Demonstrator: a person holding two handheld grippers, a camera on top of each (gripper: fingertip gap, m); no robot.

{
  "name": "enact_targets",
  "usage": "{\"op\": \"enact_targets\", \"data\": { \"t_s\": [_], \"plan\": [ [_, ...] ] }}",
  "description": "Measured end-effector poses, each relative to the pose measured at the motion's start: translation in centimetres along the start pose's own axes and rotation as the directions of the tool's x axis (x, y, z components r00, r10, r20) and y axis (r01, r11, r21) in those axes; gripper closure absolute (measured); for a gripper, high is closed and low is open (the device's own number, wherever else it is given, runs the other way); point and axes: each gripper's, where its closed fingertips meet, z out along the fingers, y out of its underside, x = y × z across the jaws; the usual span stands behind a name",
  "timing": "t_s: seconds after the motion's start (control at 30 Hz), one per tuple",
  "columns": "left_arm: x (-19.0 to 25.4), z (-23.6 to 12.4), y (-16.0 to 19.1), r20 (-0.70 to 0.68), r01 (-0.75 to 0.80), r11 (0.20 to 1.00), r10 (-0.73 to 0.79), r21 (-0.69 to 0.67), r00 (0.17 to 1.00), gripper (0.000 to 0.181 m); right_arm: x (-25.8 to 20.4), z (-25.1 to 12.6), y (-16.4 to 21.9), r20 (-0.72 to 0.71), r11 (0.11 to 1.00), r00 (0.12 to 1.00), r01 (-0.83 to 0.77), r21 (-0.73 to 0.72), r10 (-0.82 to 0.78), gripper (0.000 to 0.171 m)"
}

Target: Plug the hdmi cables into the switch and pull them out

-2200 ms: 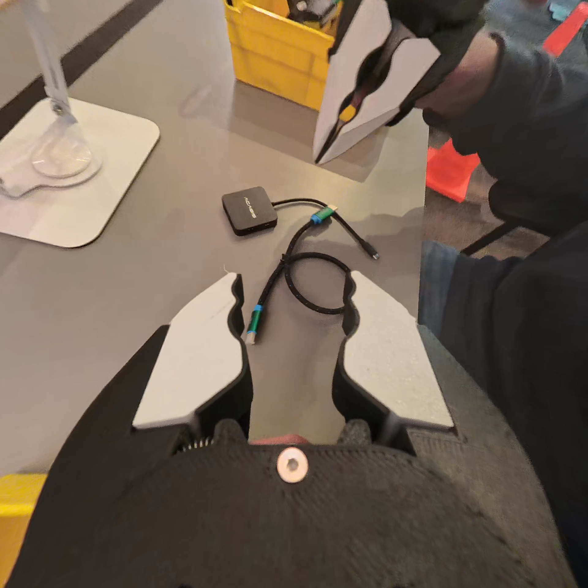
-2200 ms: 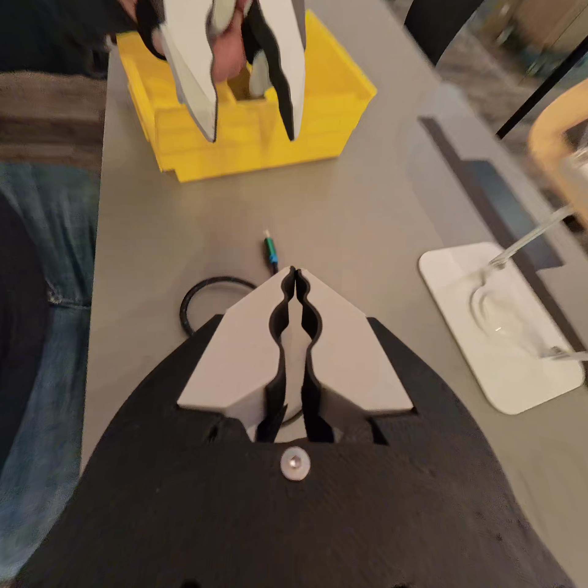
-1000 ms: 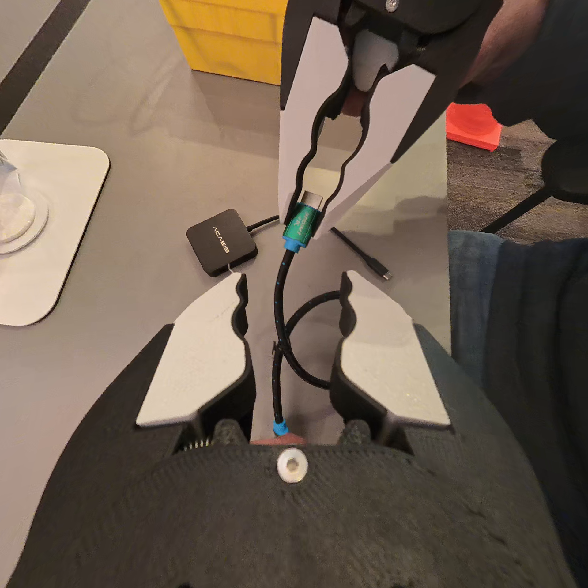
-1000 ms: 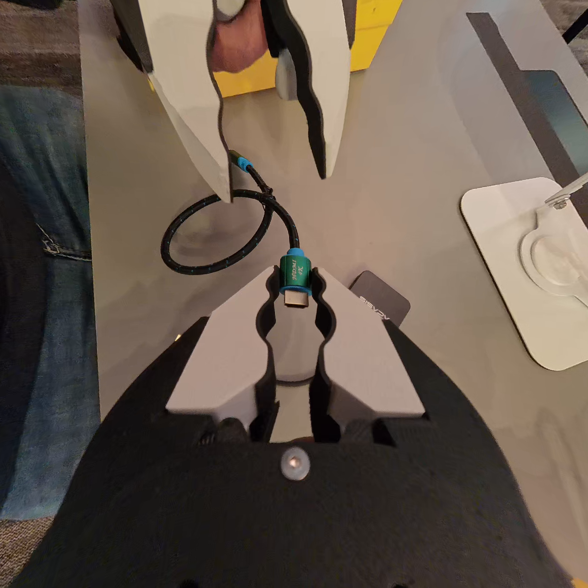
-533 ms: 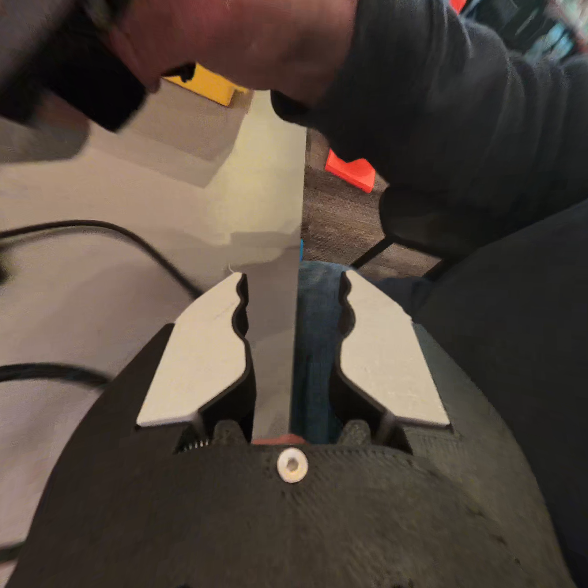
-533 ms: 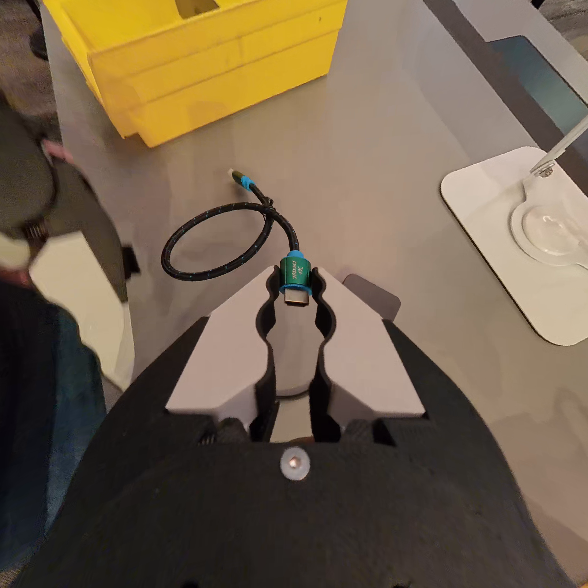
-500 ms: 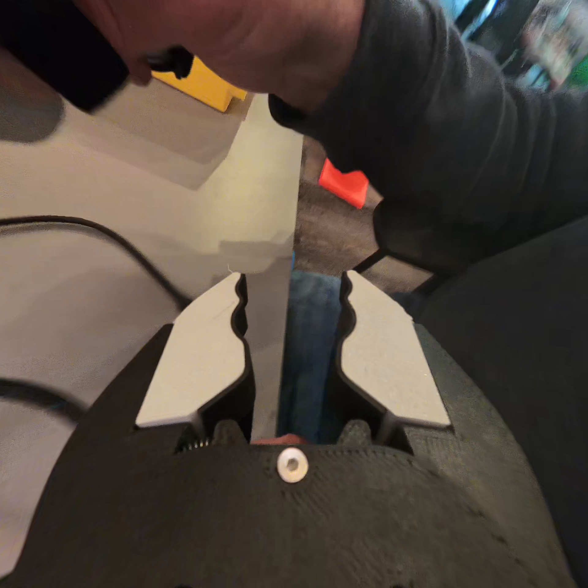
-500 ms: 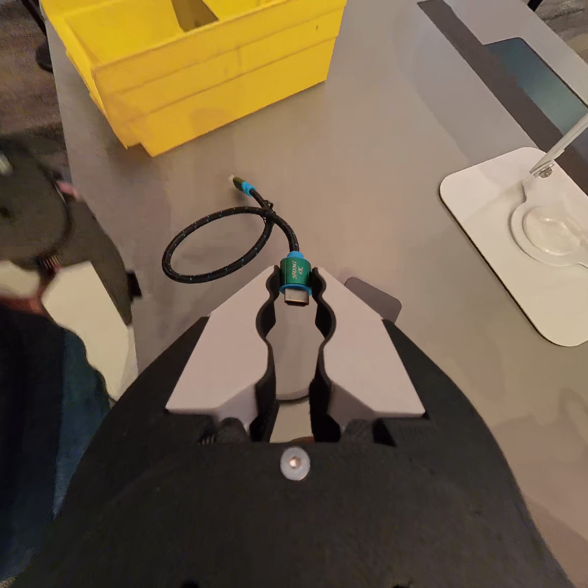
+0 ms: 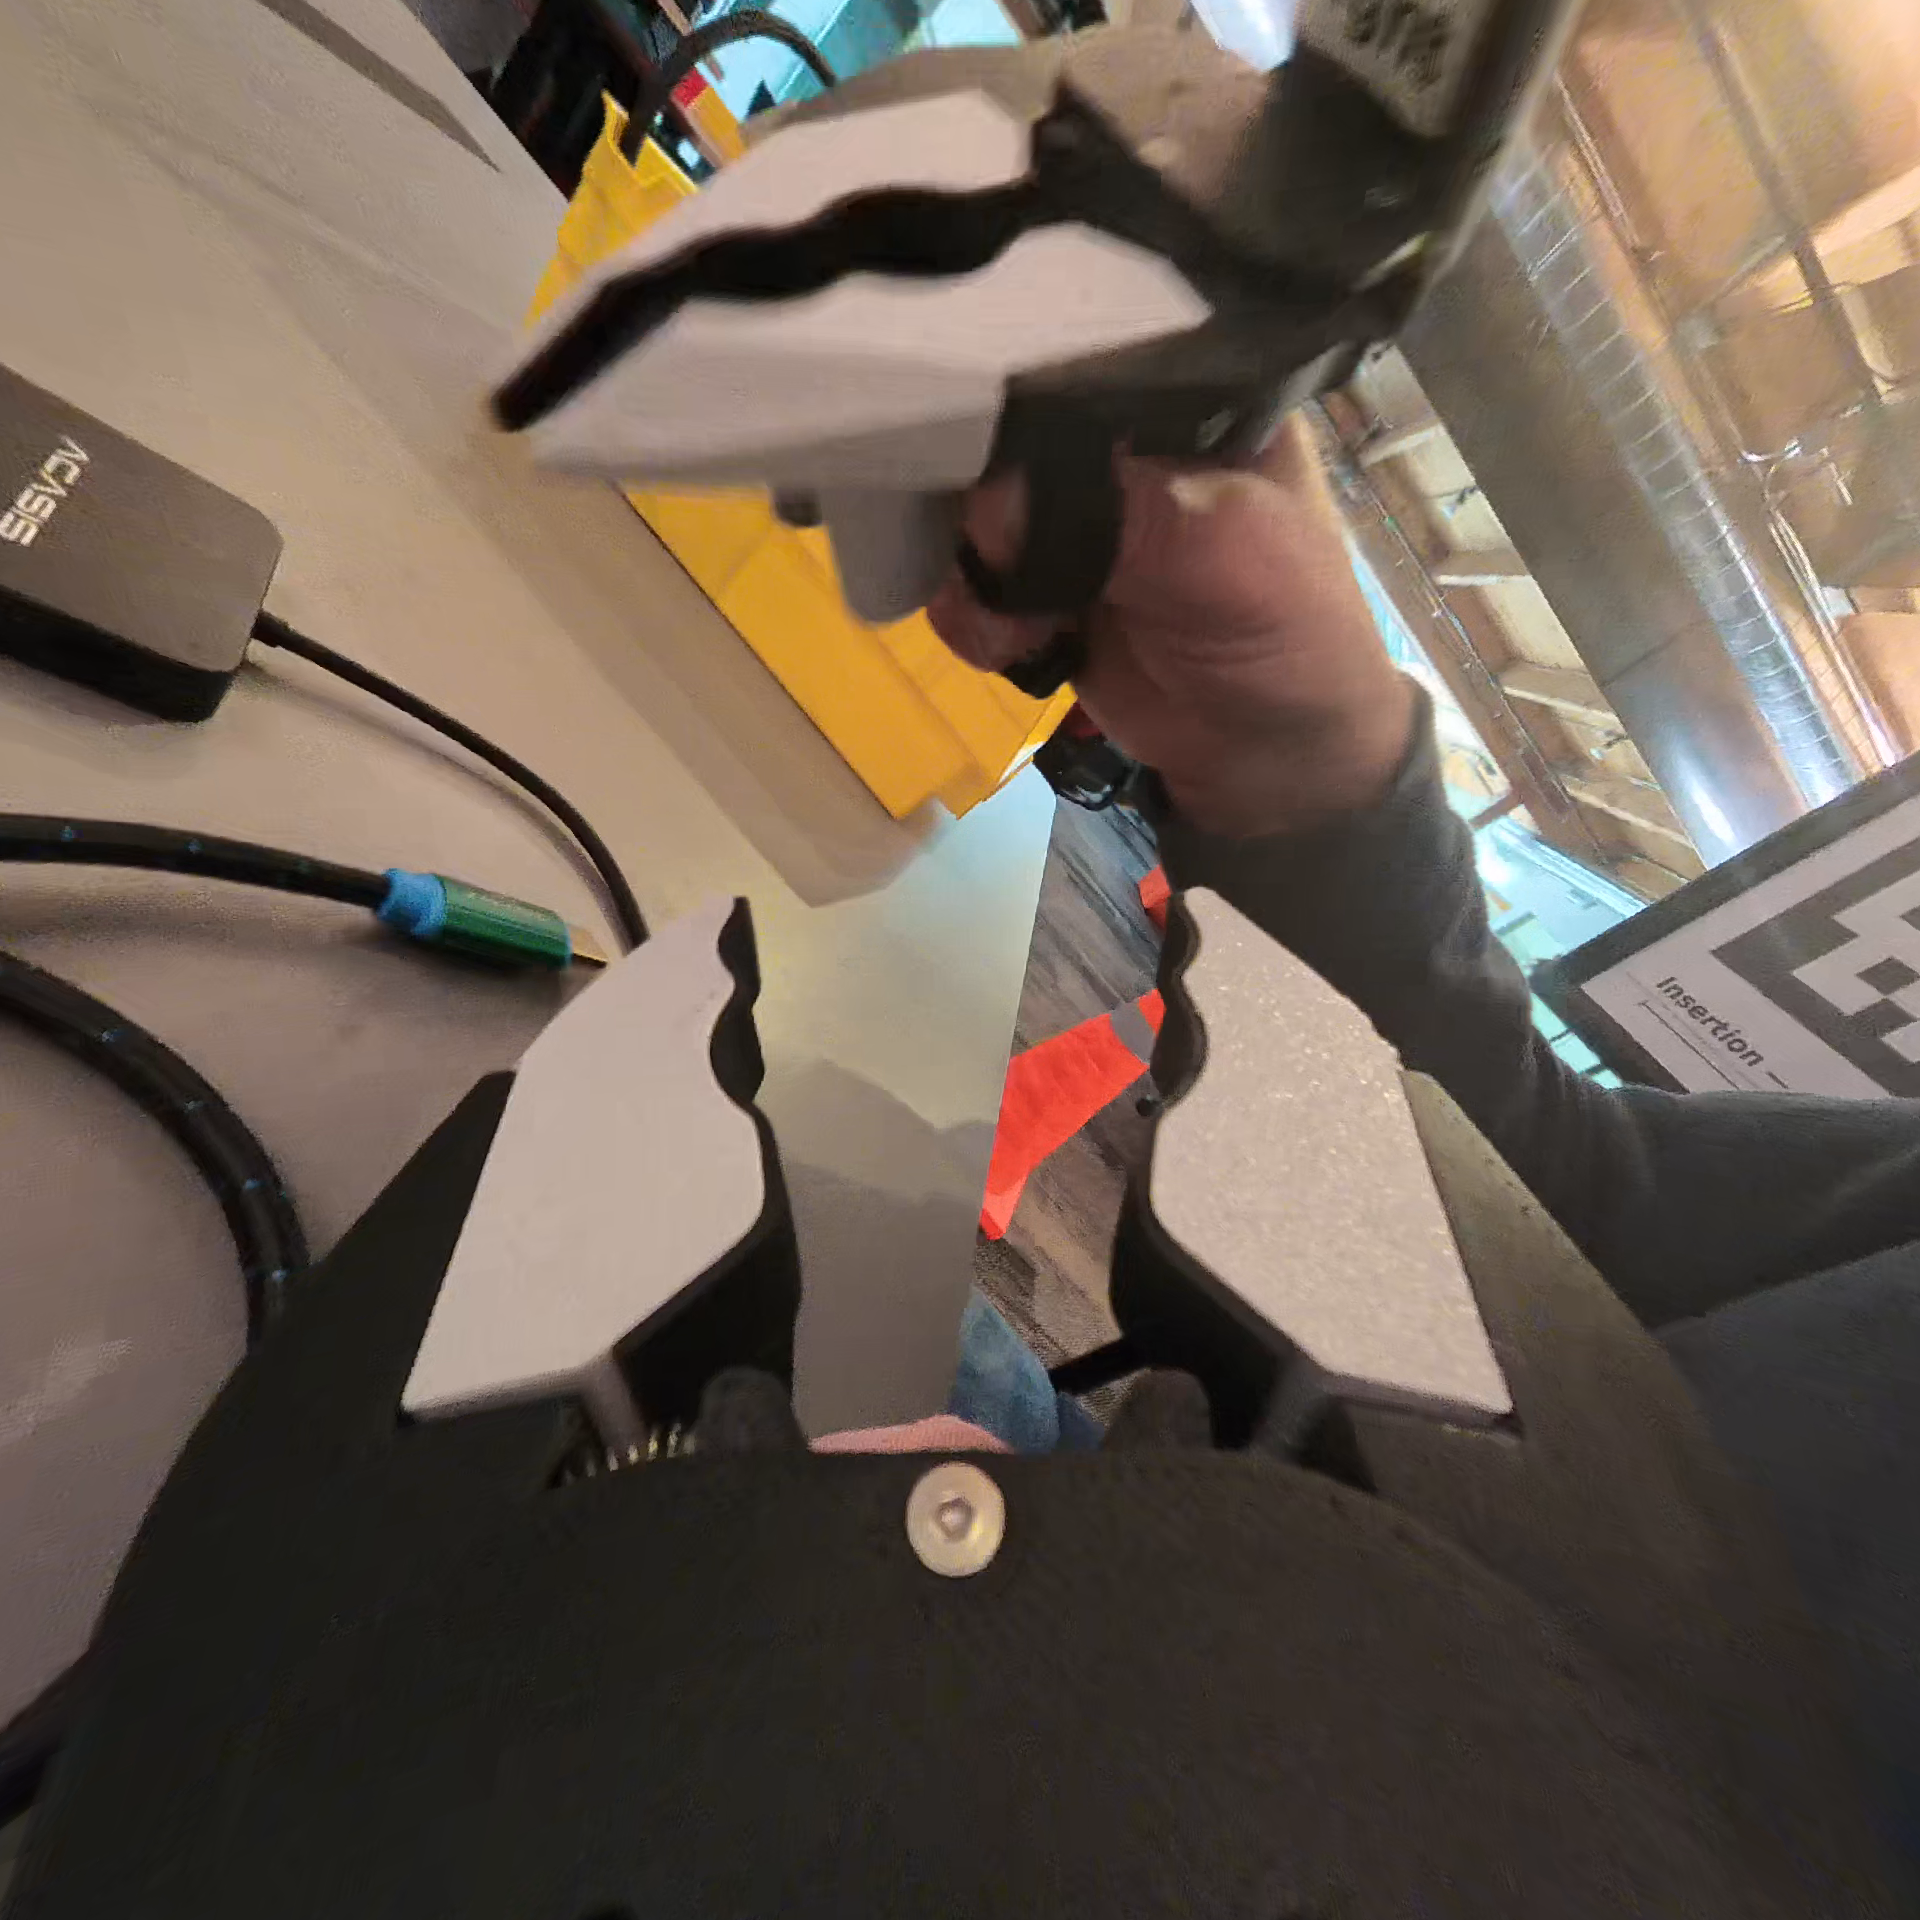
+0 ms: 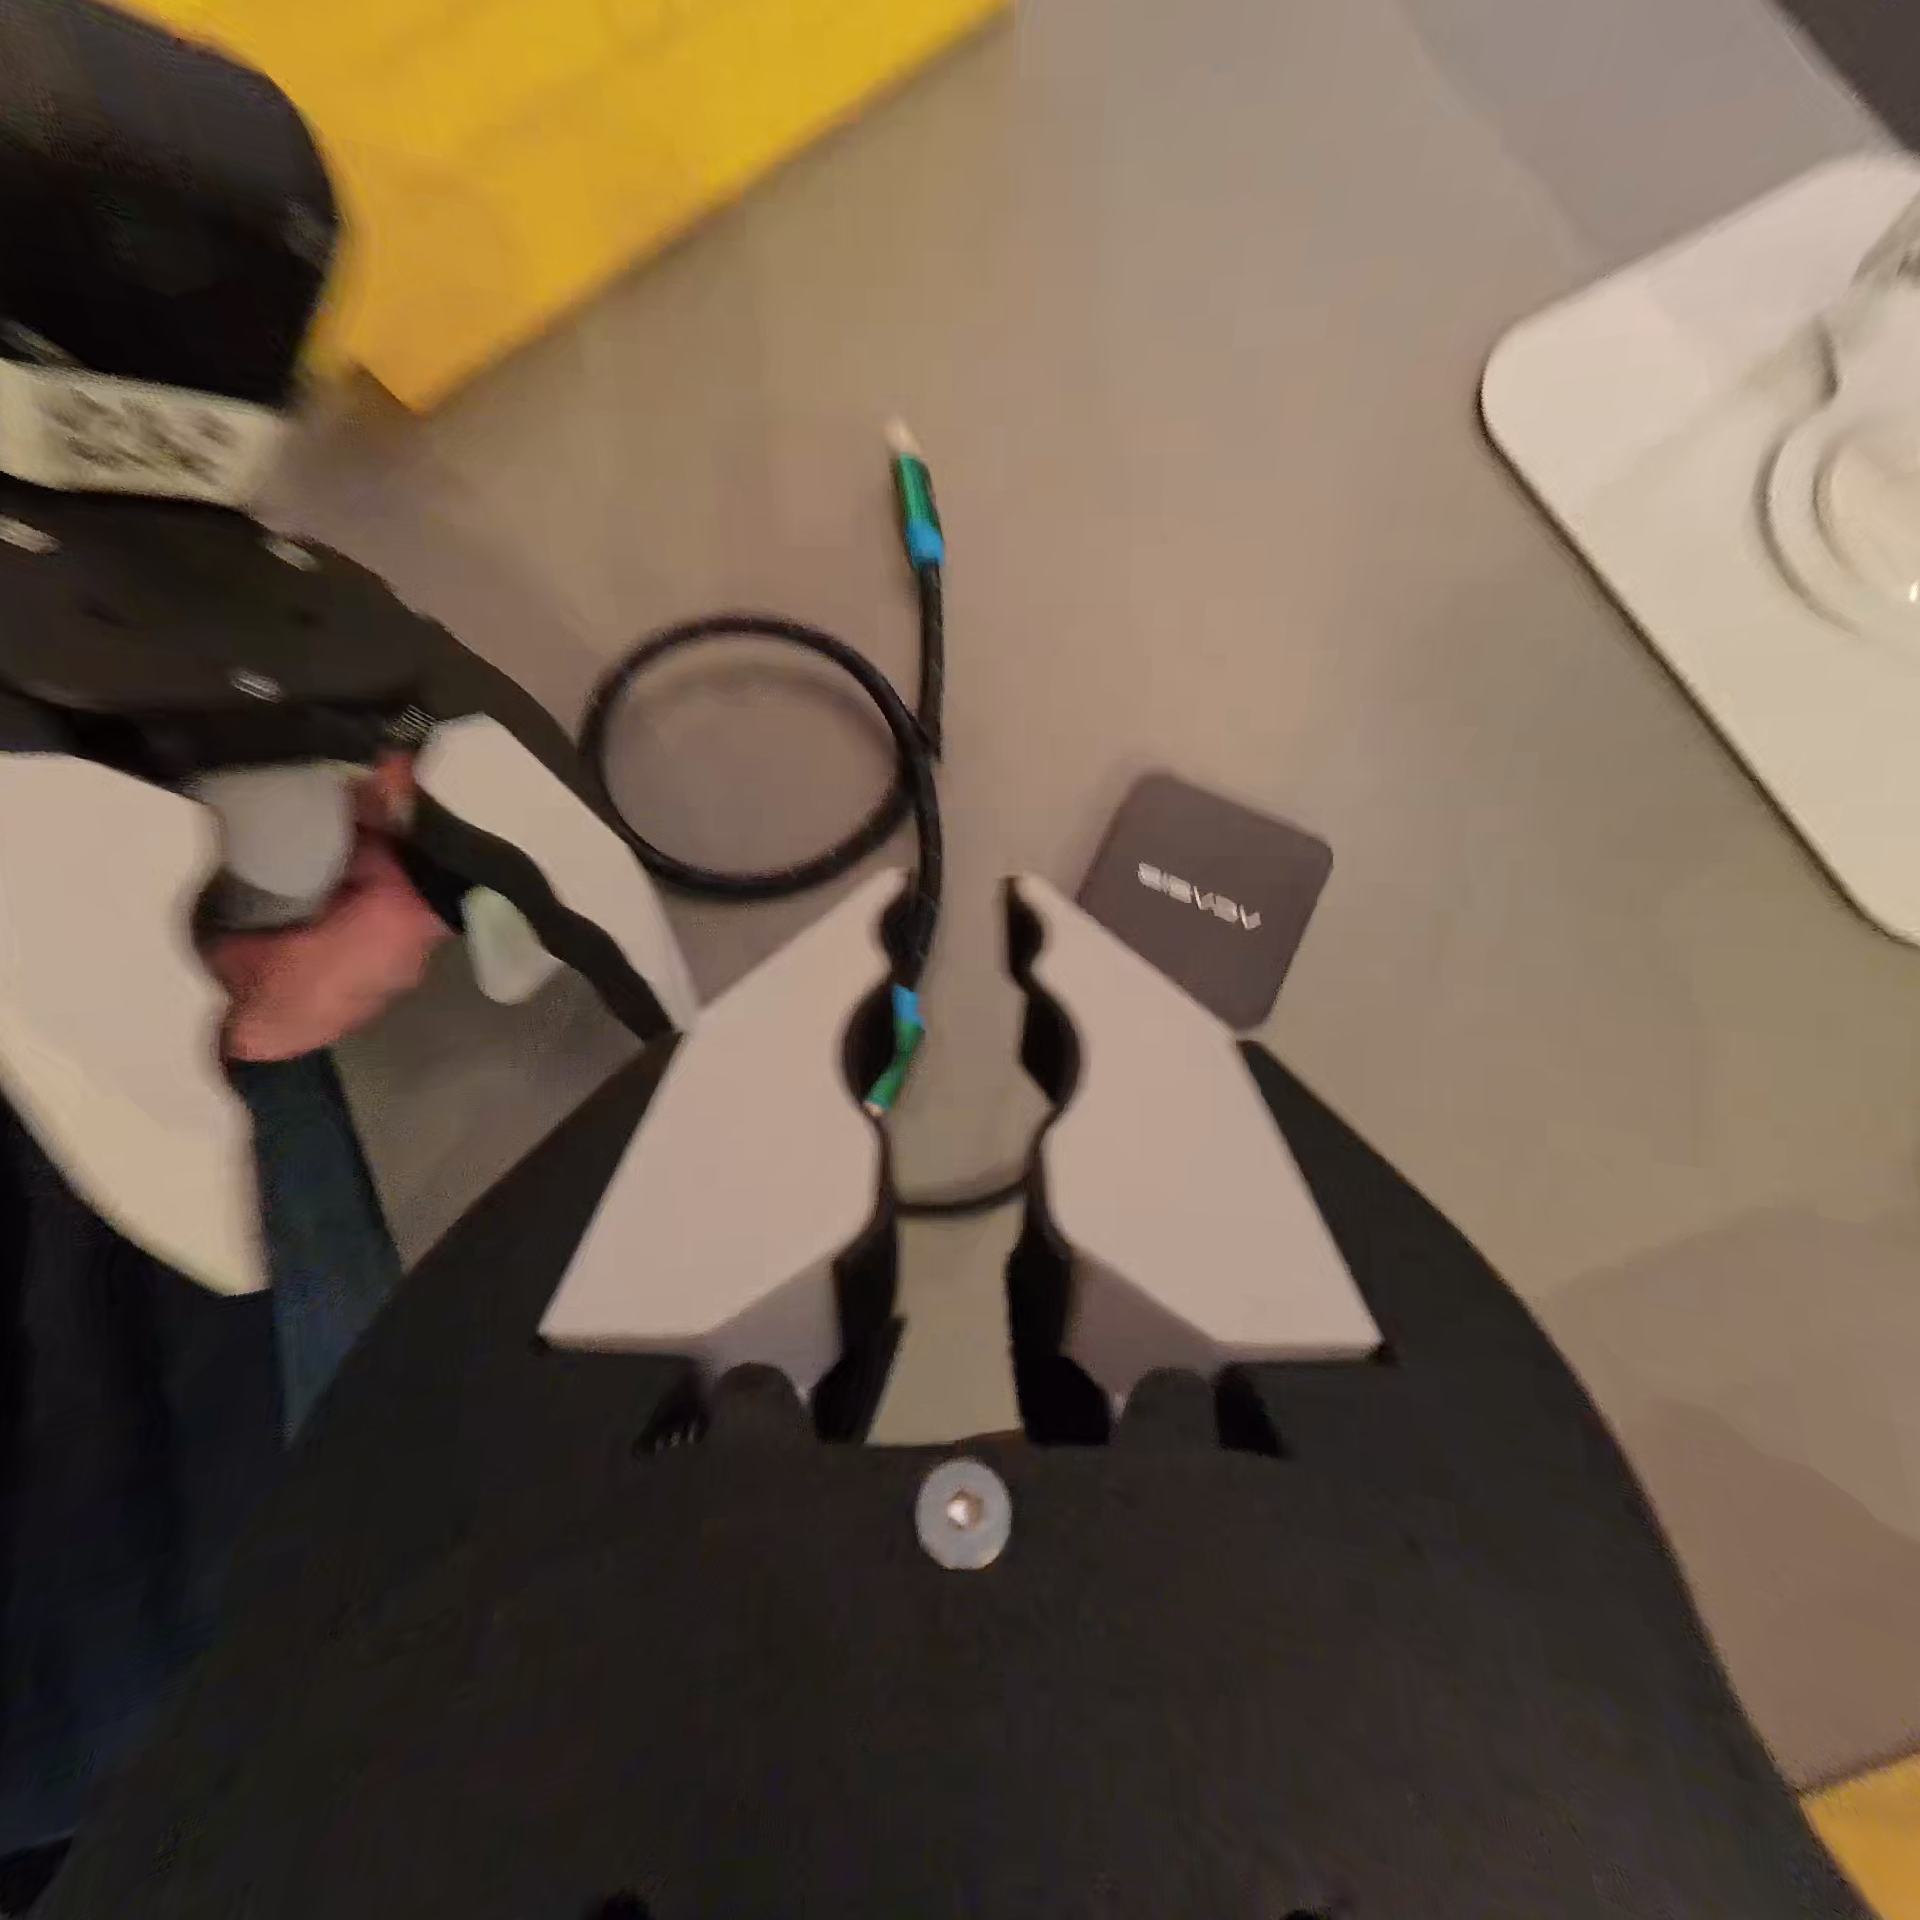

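- Between the fingers of my right claw (image 10: 951, 883) I see the braided HDMI cable (image 10: 748, 748) lying loose on the grey desk (image 10: 1195, 468); the jaws stand narrowly apart and grip nothing.
- One green plug (image 10: 896, 1060) of that cable lies below the gap, close against the left finger; the other green plug (image 10: 914, 499) lies ahead of the tips, with the coil off to the left.
- Just right of the right claw's tips sits the black switch (image 10: 1205, 894), flat on the desk with no HDMI plug in it that I can see.
- My left claw (image 9: 951, 925) is wide and empty, tipped on its side low by the desk edge; a plug (image 9: 488, 925) lies just left of its left finger and the switch (image 9: 114, 540) farther left.
- Judging by this, I am at the start: a plug has to be picked up.
- Next I would drop the right claw over the near plug, close across its flat sides, and line it up with the switch port, perhaps steadying the switch with the left.
- The right view is blurred, so the port side is unclear.
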Motion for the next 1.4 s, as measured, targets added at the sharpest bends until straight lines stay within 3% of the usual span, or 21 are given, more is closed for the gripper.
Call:
{"op": "enact_targets", "data": {
  "t_s": [0.03,0.1,0.23,0.37,0.5,0.77,0.93,1.03,1.17,1.4],
  "plan": [
    [0.1,-0.1,0.2,0.004,-0.017,1.000,0.017,-0.010,1.000,0.108,-0.2,0.6,1.0,0.014,0.999,1.000,-0.009,-0.034,0.010,0.146],
    [0.3,-0.6,0.4,0.010,-0.033,0.999,0.034,-0.014,0.999,0.109,-1.4,1.9,2.4,0.070,0.997,0.997,-0.033,-0.063,0.037,0.145],
    [0.1,-1.6,0.2,0.011,-0.006,1.000,0.006,0.008,1.000,0.113,-2.0,5.1,5.6,0.033,0.978,0.999,-0.014,-0.208,0.022,0.138],
    [0.1,-2.0,0.2,0.012,-0.008,1.000,0.008,0.014,1.000,0.113,-1.0,6.8,4.9,-0.031,0.980,0.999,0.014,-0.198,-0.020,0.166],
    [0.2,-2.2,0.2,0.013,-0.028,1.000,0.028,0.010,1.000,0.115,-0.8,7.3,3.7,-0.015,0.989,1.000,-0.006,-0.150,0.003,0.167],
    [1.8,-1.5,1.4,-0.026,-0.156,0.986,0.155,-0.065,0.988,0.118,0.3,3.2,-2.3,0.216,0.934,0.943,-0.295,0.199,0.252,0.167],
    [1.3,-1.2,0.8,-0.001,-0.212,0.975,0.212,-0.064,0.977,0.115,-0.6,-1.6,-6.5,0.385,0.874,0.907,-0.320,0.365,0.171,0.167],
    [0.3,-1.5,-1.8,0.032,-0.234,0.972,0.234,-0.002,0.972,0.113,-3.1,-3.2,-7.1,0.468,0.908,0.882,-0.245,0.341,0.062,0.167],
    [0.6,-1.8,-5.2,0.034,-0.347,0.937,0.346,0.048,0.938,0.111,-4.8,-3.3,-6.2,0.476,0.964,0.879,-0.105,0.244,-0.025,0.167],
    [1.5,-1.5,-8.0,0.026,-0.483,0.868,0.484,0.117,0.875,0.115,-6.5,-3.3,-5.7,0.545,0.991,0.837,-0.031,0.133,-0.047,0.167]
  ]
}}
